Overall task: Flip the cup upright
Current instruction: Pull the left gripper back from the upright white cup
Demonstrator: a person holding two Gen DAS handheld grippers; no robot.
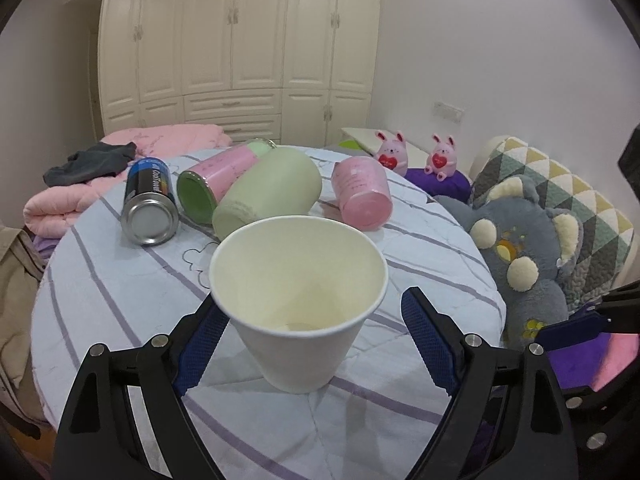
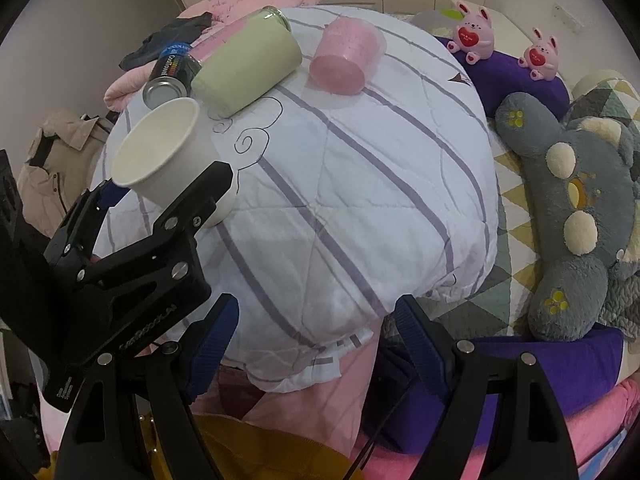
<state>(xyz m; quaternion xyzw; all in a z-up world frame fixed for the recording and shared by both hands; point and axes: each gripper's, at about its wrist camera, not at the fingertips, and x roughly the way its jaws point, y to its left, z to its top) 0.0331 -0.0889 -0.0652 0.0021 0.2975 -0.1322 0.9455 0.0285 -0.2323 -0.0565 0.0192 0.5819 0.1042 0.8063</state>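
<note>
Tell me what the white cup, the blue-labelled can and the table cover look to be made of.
White cup: likely paper, matte, with a thin rolled rim and a slightly creamy inside.
Blue-labelled can: metal, judging by its shiny, ringed silver end; the printed wrap is glossy.
Table cover: quilted fabric, soft and matte, with stitched seams, purple stripes and puckered edges.

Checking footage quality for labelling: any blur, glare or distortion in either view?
Left wrist: white paper cup sharp, glare on the can's metal base, wardrobe lines bowed by fisheye. Right wrist: striped quilt bulges, dark corner vignette, no motion blur.
</note>
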